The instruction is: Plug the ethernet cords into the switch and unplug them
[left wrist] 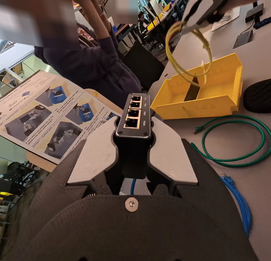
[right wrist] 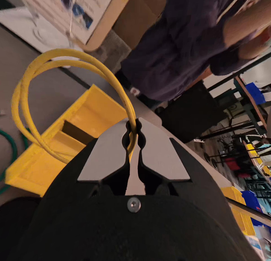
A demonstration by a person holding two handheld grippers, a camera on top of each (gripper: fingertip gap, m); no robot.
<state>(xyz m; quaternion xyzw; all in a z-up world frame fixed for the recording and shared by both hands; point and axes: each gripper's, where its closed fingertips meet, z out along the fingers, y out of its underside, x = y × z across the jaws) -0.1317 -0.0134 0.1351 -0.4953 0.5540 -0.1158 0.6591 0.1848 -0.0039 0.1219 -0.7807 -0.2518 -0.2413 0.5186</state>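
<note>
Now, left gripper (left wrist: 133,125) fingers clamp the switch (left wrist: 134,116); right gripper (right wrist: 133,134) fingers pinch the yellow cord (right wrist: 29,84) mid-loop above the switch, so regrip near its plug before aiming at a port

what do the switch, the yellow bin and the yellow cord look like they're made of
Switch: likely metal, with a dark satin faceplate and screws at the corners.
Yellow bin: moulded plastic, smooth and slightly glossy, thin walls with a rim.
Yellow cord: flexible rubbery or PVC jacket, matte, bending in loose loops from the right gripper.
</note>
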